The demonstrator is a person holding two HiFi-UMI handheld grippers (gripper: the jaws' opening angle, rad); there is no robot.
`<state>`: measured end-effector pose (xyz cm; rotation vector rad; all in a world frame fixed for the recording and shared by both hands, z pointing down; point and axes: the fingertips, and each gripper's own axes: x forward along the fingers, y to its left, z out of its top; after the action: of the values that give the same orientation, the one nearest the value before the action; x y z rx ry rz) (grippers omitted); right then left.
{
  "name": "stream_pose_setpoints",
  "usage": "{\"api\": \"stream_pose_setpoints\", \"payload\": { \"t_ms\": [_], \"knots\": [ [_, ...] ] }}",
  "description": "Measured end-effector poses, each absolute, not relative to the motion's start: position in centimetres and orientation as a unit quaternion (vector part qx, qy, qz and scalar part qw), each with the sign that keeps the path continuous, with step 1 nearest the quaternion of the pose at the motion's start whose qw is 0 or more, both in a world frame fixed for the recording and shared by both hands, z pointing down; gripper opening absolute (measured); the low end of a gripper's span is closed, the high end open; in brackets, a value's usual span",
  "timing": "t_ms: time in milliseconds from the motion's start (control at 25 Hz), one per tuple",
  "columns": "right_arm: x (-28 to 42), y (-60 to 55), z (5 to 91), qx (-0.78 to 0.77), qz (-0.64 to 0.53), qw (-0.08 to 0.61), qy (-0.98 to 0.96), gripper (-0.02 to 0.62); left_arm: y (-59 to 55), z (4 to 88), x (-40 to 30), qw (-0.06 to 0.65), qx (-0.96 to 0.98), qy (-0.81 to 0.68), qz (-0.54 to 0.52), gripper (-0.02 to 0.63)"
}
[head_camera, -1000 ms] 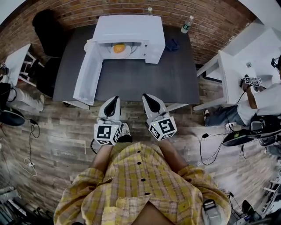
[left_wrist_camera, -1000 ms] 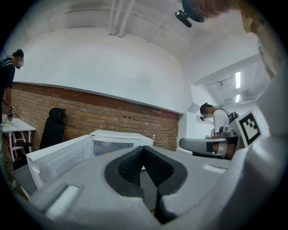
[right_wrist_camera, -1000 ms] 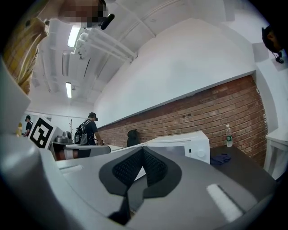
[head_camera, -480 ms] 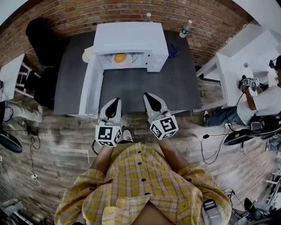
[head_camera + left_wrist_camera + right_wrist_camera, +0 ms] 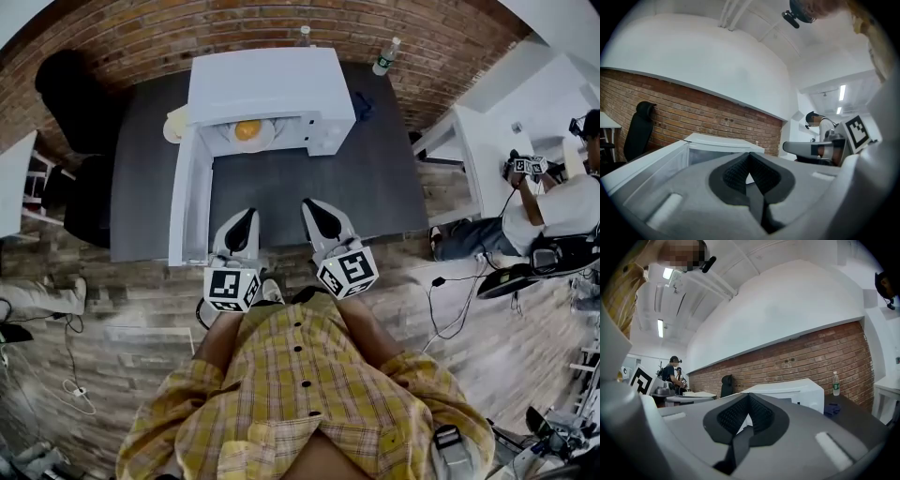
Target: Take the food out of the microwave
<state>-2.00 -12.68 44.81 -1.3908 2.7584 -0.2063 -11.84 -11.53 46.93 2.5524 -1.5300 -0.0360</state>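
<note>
A white microwave (image 5: 270, 86) stands at the back of a dark grey table (image 5: 375, 178), its door (image 5: 190, 202) swung open toward me on the left. Inside lies orange food (image 5: 248, 129) on a white plate (image 5: 270, 139). My left gripper (image 5: 239, 225) and right gripper (image 5: 319, 216) hover side by side over the table's near edge, both shut with nothing between the jaws. They point level at the microwave (image 5: 722, 143) (image 5: 787, 392), well short of the food.
A dark blue cloth (image 5: 364, 97) and a water bottle (image 5: 384, 56) sit right of the microwave, a second bottle (image 5: 304, 36) behind it. A black chair (image 5: 70, 94) stands at the left. A seated person (image 5: 553, 211) is at a white desk (image 5: 483, 150) on the right.
I have moved closer to the table; both grippers now reach over its near edge. The microwave and table have shifted left and nearer in the head view. Both jaws stayed shut.
</note>
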Motion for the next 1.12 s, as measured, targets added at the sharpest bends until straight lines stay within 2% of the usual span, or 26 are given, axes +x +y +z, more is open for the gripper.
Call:
{"api": "stream_pose_setpoints", "payload": {
  "t_ms": [1120],
  "knots": [
    [-1.3, -19.5, 47.1, -0.423, -0.086, 0.005, 0.902, 0.003, -20.0, 51.7, -11.1, 0.154, 0.831, -0.535, 0.008, 0.0]
  ]
}}
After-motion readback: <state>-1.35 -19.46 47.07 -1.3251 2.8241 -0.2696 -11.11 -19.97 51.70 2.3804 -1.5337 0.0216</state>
